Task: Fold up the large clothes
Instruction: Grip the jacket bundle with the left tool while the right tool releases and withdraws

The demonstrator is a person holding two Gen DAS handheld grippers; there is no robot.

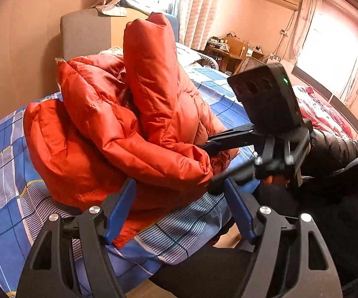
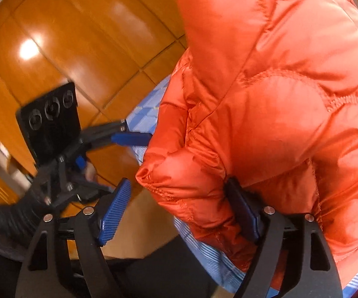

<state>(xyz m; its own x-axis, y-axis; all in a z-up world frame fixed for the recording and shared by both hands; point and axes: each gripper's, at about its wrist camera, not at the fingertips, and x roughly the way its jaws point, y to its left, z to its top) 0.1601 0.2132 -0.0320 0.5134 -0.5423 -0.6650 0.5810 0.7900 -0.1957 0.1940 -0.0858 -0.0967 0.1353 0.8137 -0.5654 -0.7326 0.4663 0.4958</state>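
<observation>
An orange puffer jacket point(image 1: 119, 124) lies bunched in a tall heap on the blue checked bed sheet point(image 1: 5, 173), one padded part standing upright. My left gripper point(image 1: 179, 211) is open at the heap's near hem, with only a little fabric by its left pad. My right gripper point(image 1: 207, 166) comes in from the right with its fingers above and below a fold at the jacket's edge. In the right wrist view the jacket point(image 2: 278, 99) fills the right side; my right gripper point(image 2: 179, 213) is open, a fold resting against the right pad, the left pad apart. The left gripper point(image 2: 129, 165) shows at left.
The bed's edge runs just below the jacket, with wooden floor point(image 2: 79, 37) beyond it. A grey headboard point(image 1: 84, 29) stands behind the heap. A cluttered desk point(image 1: 228, 47), curtains and red bedding point(image 1: 323, 114) lie further back. A dark sleeve point(image 1: 328, 149) holds the right gripper.
</observation>
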